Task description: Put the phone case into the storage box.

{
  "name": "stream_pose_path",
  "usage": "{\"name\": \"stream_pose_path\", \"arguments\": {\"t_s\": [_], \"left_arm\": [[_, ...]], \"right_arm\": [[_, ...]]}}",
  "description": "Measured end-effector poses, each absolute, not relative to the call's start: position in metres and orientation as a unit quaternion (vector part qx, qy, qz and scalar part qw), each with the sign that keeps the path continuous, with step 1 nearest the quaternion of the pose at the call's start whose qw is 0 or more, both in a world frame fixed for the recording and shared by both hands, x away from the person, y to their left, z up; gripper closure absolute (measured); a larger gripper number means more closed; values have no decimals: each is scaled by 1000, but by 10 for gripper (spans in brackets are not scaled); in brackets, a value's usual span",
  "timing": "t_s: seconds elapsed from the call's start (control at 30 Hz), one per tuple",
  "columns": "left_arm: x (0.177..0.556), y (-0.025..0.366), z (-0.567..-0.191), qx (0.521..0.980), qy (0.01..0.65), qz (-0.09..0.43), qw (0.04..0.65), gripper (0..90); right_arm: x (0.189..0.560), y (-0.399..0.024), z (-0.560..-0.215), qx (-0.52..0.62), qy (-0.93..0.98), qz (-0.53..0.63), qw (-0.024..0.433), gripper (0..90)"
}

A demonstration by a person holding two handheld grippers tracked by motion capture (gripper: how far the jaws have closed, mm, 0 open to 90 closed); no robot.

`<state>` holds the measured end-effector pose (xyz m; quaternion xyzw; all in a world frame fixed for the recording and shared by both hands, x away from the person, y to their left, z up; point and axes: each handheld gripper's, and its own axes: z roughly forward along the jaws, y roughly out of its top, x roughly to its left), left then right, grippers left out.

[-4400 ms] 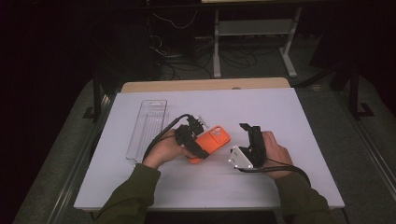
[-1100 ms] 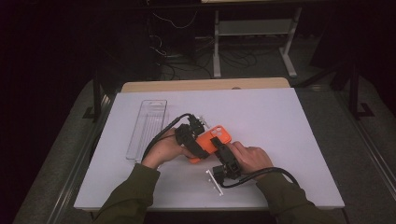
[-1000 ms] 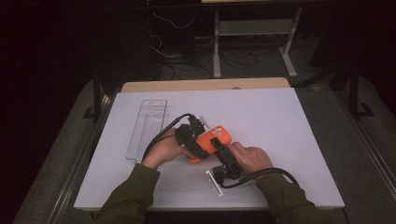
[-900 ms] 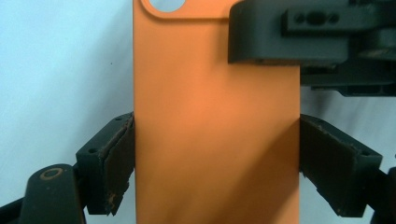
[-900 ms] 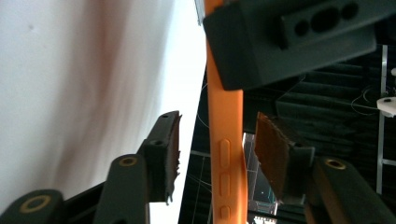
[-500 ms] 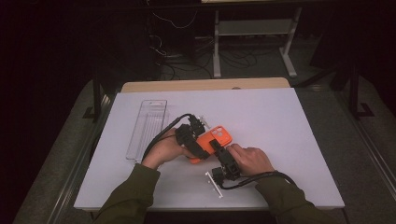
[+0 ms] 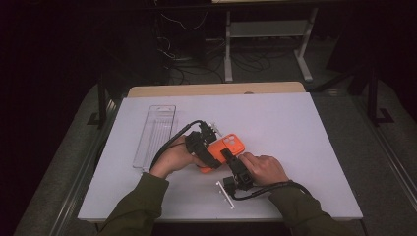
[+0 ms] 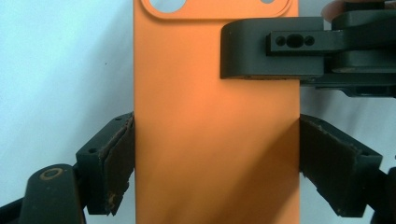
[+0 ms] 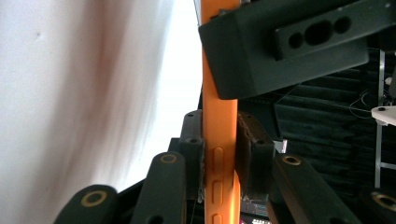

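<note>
- the white rectangular tabletop (image 7: 295, 128) carries an orange phone case with a raised camera cut-out (image 7: 227, 147), located near the middle of the tabletop, somewhat toward the near edge.
- the left gripper (image 7: 204, 147) grasps the case across its width: in the left gripper view, the padded fingers (image 8: 119, 158) press against both long edges of the case (image 8: 215, 140).
- the right gripper (image 7: 231, 160) grasps the same case through its thickness: in the right gripper view, its fingers (image 9: 194, 154) are clenched on the two faces of the case (image 9: 219, 140), with the side button slots of the case visible between them.
- the case is tilted off the tabletop, held between both grippers.
- one black finger of the right gripper (image 8: 261, 49) crosses the upper right of the case in the left gripper view.
- a clear rectangular plastic tray (image 7: 156, 135) lies near the left edge of the tabletop, apart from the grippers.
- each hand (image 7: 263, 169) wraps its gripper body; olive green sleeves (image 7: 142, 206) enter from the near edge.
</note>
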<state>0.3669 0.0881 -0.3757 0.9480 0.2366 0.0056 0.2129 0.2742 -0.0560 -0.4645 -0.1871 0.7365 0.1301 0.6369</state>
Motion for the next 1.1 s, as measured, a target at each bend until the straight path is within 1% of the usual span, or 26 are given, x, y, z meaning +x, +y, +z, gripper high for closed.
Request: {"name": "stream_pose_path", "arguments": {"t_s": [0.2, 0.37, 0.5, 0.53, 0.73, 0.87, 0.97, 1.0, 1.03, 1.1], "left_arm": [[367, 88, -376, 947, 239, 4, 216, 163], [368, 90, -375, 943, 245, -13, 227, 162], [369, 91, -374, 945, 239, -16, 225, 160], [368, 90, -375, 940, 249, -19, 234, 160], [369, 93, -374, 935, 250, -30, 252, 156], [369, 96, -371, 932, 247, -23, 265, 153], [368, 97, -368, 930, 243, -27, 276, 137], [368, 97, -368, 929, 242, -25, 278, 134], [367, 97, -368, 928, 243, -24, 282, 132], [367, 98, -367, 926, 243, -22, 287, 130]], "right_arm": [[274, -56, -465, -187, 735, 127, 639, 747], [272, -57, -463, -183, 733, 129, 642, 784], [272, -57, -462, -186, 733, 130, 641, 792], [272, -58, -461, -189, 736, 125, 638, 793], [272, -60, -460, -187, 730, 135, 643, 799], [273, -60, -458, -179, 736, 141, 637, 807], [274, -62, -459, -173, 738, 140, 637, 807], [274, -62, -460, -171, 747, 136, 627, 807], [275, -62, -460, -170, 741, 139, 635, 807], [275, -62, -460, -169, 740, 140, 636, 807]]}}
